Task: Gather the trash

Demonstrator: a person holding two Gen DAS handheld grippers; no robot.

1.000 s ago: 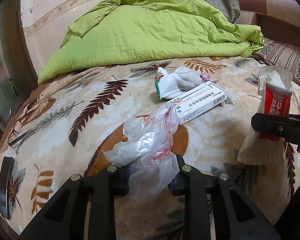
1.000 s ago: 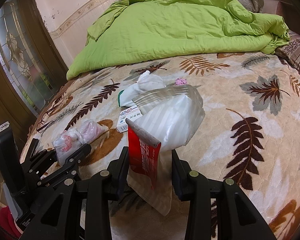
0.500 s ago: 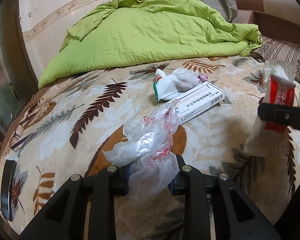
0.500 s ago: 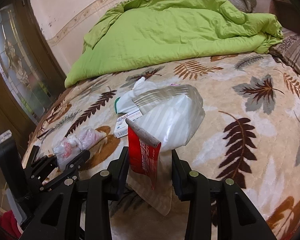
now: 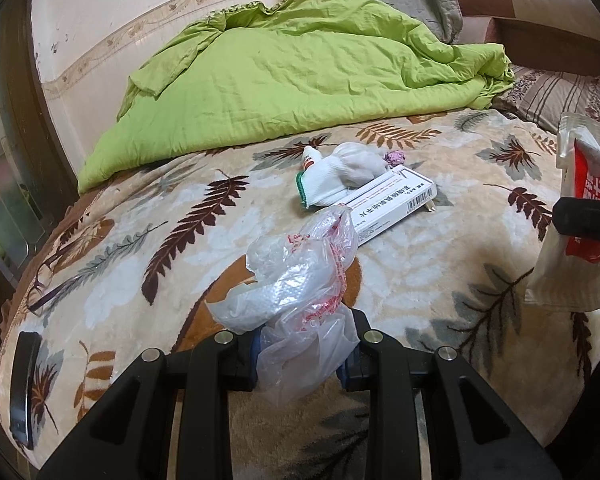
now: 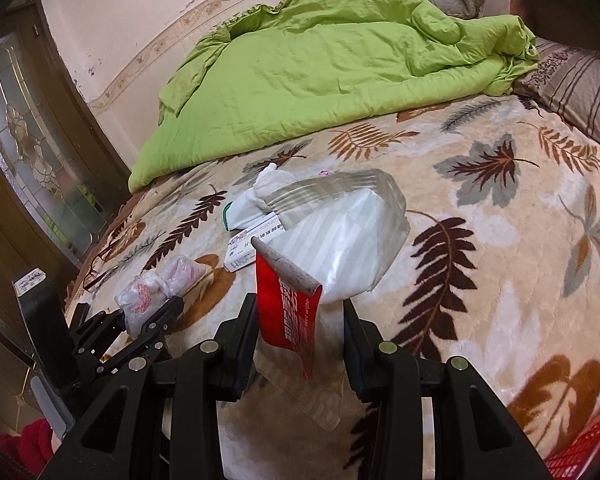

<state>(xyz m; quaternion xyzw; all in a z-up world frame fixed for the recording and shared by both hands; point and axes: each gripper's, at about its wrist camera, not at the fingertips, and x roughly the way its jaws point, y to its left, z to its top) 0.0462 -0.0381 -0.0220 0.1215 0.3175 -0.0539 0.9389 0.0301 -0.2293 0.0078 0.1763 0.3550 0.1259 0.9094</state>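
Left tongs pinching the plastic bag, right tongs pinching the wipe packet; I reckon slippery film could slide free.

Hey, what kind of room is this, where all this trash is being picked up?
Most likely a bedroom. The litter lies on a bed under a leaf-print blanket, with a rumpled green quilt and a striped pillow near the head, and a glass-panelled door beside it.
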